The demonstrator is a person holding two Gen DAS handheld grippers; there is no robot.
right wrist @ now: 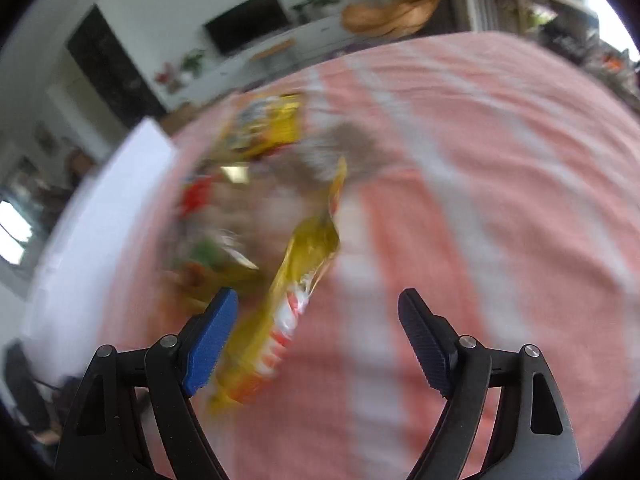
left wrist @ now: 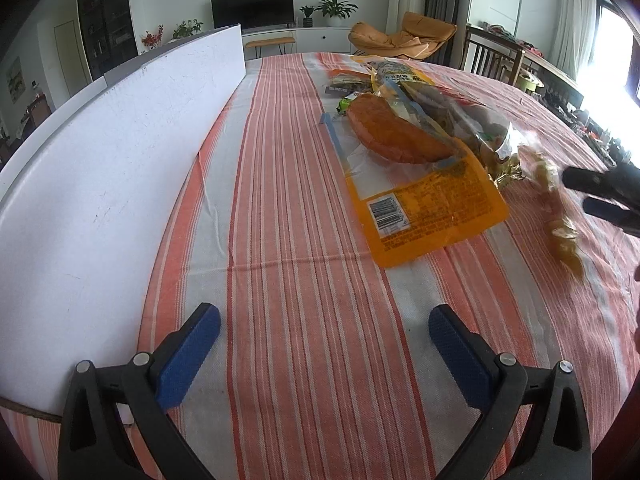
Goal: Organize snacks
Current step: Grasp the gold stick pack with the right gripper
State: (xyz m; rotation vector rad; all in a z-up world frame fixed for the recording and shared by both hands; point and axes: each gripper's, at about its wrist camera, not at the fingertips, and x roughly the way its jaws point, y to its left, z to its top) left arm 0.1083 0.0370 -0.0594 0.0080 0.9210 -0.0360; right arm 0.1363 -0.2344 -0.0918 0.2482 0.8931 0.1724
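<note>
Here we are at the table under its red-and-white striped cloth (left wrist: 288, 240), and the landmark is the tall white board (left wrist: 120, 152) standing on edge along the cloth's left side. To the right of that board, past a wide bare strip of stripes, lies the heap of snack packets (left wrist: 420, 120): a flat orange pouch with a barcode label (left wrist: 424, 212) nearest us, a clear bag showing a round orange-brown cake (left wrist: 396, 132) resting on its far end, more wrappers piled behind. The left gripper (left wrist: 324, 340) hangs low just beside the board's near end, blue-padded jaws spread wide, nothing between them, nothing touched. Farther from the board, beyond the heap, the right gripper (right wrist: 320, 328) is tilted and its view is smeared with blur; its jaws stand wide apart. A long yellow crinkly wrapper with red and white print (right wrist: 288, 304) sits between them, close against the blue left pad (right wrist: 210, 344), well clear of the dark right one; whether that pad actually touches it, I cannot tell.
</note>
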